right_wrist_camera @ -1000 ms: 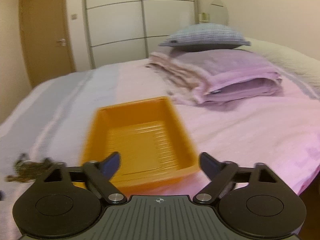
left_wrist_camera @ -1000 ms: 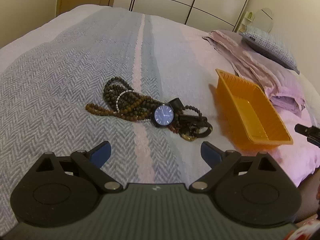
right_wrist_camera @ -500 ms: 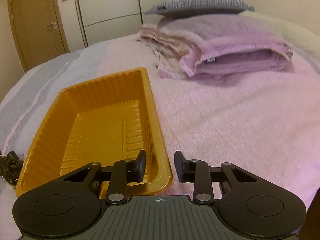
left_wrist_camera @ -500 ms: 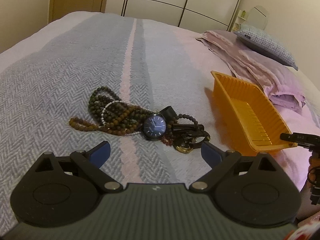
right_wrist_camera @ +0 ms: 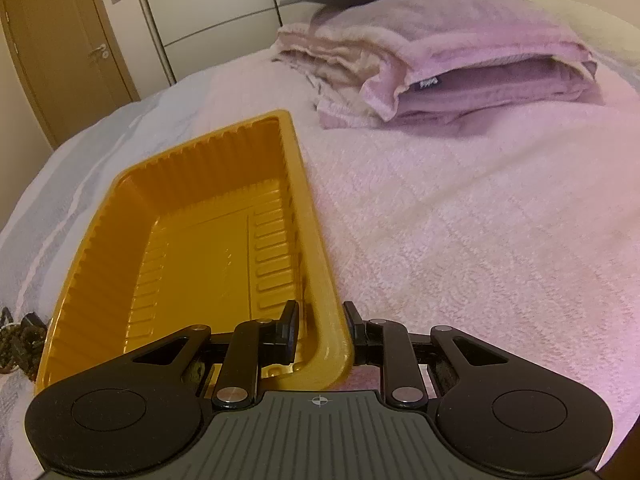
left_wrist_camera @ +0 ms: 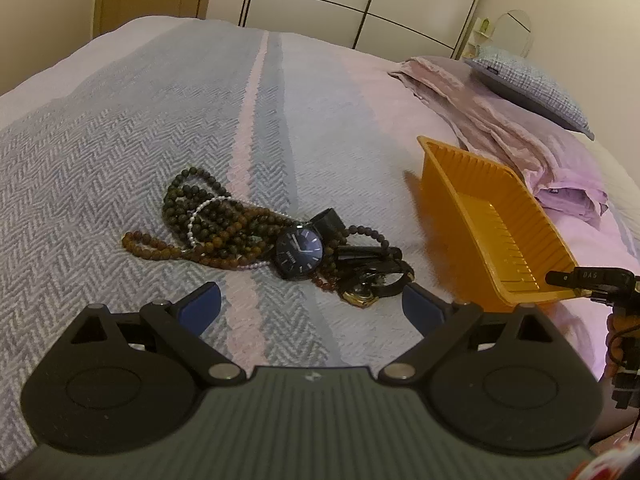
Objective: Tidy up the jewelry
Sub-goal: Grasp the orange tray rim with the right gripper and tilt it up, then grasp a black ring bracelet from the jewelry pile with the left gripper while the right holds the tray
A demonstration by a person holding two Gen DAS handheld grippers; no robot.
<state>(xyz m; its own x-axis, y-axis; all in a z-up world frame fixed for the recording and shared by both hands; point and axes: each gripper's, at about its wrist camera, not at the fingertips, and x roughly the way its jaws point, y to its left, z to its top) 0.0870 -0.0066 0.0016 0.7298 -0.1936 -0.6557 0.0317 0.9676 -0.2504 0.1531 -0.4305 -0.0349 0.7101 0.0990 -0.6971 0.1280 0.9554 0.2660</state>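
Note:
A heap of jewelry lies on the grey herringbone bedspread: dark and brown bead strands (left_wrist_camera: 216,228), a watch with a blue dial (left_wrist_camera: 299,254) and a gold piece (left_wrist_camera: 360,298). My left gripper (left_wrist_camera: 310,304) hovers open just short of the heap, nothing between its blue pads. To the right stands an orange tray (left_wrist_camera: 480,216), with nothing in it. My right gripper (right_wrist_camera: 320,320) straddles the near right corner of the orange tray (right_wrist_camera: 200,248). One finger is inside and one outside, and the jaws are closing on the wall. From the left wrist view the right gripper (left_wrist_camera: 584,278) shows at that corner.
Folded pink blankets (right_wrist_camera: 460,68) and a checked pillow (left_wrist_camera: 532,80) lie beyond the tray. Pink bed cover (right_wrist_camera: 480,240) stretches to the right of the tray. A door and wardrobe fronts stand behind the bed. The heap's edge (right_wrist_camera: 16,340) shows left of the tray.
My right gripper came down and forward to the tray's near corner, and its jaws narrowed from wide apart to around the wall. The left gripper drifted slightly and stayed open.

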